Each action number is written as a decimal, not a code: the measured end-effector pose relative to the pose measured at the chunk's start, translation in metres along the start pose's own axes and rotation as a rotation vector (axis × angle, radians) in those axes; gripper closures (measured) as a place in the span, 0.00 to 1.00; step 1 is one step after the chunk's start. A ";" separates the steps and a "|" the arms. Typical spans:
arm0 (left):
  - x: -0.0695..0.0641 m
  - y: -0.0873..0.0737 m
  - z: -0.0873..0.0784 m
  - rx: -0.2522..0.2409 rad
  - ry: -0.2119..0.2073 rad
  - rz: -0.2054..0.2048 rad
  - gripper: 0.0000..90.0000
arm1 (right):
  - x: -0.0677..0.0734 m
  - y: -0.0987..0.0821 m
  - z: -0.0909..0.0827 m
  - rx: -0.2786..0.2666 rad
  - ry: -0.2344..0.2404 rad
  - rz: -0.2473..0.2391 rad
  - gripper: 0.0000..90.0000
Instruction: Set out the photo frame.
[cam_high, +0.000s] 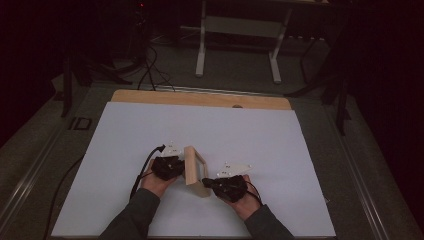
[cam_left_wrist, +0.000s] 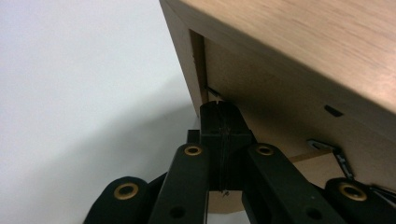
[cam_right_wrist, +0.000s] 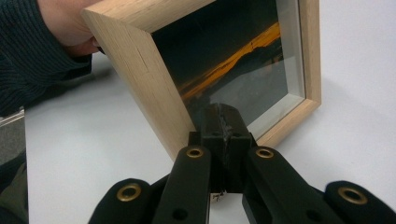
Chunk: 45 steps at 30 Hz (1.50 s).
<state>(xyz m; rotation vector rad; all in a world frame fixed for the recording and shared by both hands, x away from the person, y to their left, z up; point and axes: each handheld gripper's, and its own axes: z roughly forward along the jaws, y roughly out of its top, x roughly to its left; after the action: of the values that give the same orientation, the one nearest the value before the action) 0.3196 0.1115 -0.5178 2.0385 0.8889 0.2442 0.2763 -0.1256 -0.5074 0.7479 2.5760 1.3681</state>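
we found the picture frame (cam_high: 195, 171) standing on edge on the white sheet (cam_high: 125, 130), near its front middle. the left gripper (cam_high: 176, 166) sat just to its left, at its back; the right gripper (cam_high: 207, 183) sat just right, at its glass face. bare table (cam_high: 200, 98) showed behind the sheet.

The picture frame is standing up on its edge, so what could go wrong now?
1. The wooden picture frame stands tilted on its edge on the white table; it could tip and fall flat.
2. The right tool, jaws shut, is at the glass front; a hard push might scratch or crack it.
3. The left tool, also shut, presses at the frame's back by a small metal clip; it might slip off or bend it.
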 end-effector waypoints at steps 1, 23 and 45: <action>0.000 0.000 0.001 0.000 0.000 -0.003 1.00 | 0.000 0.000 0.001 0.001 0.002 0.000 1.00; 0.000 0.007 -0.011 -0.032 -0.013 -0.010 1.00 | 0.000 -0.003 0.002 0.021 0.005 -0.011 1.00; 0.006 0.014 0.005 -0.021 -0.043 -0.010 1.00 | 0.004 0.002 0.009 0.025 0.002 -0.015 1.00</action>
<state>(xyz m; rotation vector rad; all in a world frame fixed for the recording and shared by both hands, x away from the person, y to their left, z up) 0.3338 0.1072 -0.5105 2.0116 0.8668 0.2028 0.2759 -0.1163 -0.5105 0.7295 2.5992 1.3359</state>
